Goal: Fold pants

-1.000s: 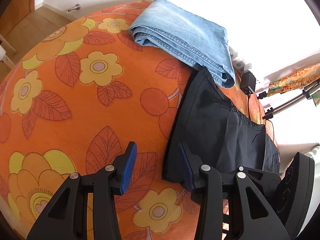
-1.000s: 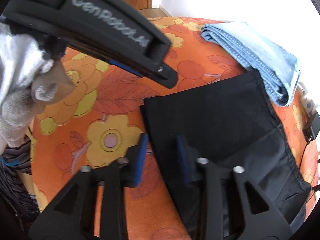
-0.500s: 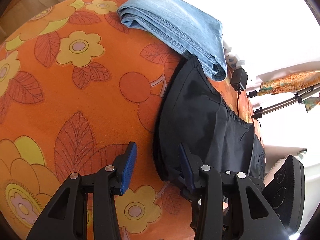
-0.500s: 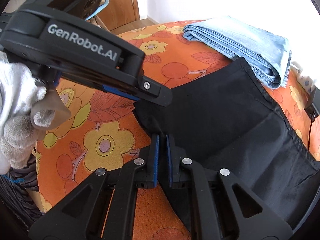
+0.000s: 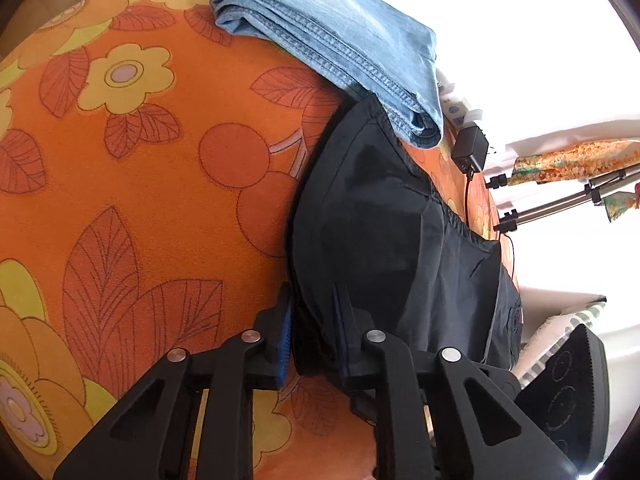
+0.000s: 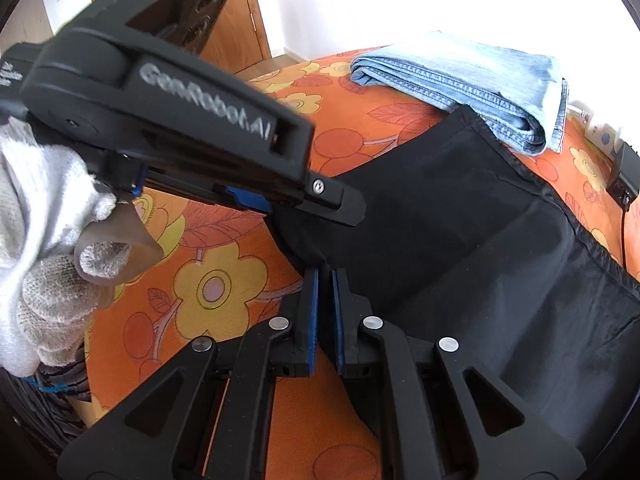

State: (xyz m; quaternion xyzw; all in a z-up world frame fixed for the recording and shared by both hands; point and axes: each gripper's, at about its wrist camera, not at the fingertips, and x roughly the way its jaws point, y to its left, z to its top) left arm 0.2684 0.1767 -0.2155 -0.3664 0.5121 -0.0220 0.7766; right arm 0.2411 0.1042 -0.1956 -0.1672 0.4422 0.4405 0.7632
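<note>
Black plastic right gripper [image 6: 325,304] with blue pads and silver screws, left gripper [image 6: 276,200] marked "GenRobot.AI" in white, white knit glove [image 6: 36,248] behind that marking

A home, most likely a bedroom. A bed spread with an orange floral cover [image 5: 132,184] carries folded clothing, with light blue jeans [image 5: 340,36] lying toward its far edge. A wooden door [image 6: 236,40] with a metal handle stands in a white wall, above wood flooring [image 6: 280,60]. A power strip [image 5: 456,110] with a black adapter [image 5: 470,148] plugged in sits off the bed's far corner.
</note>
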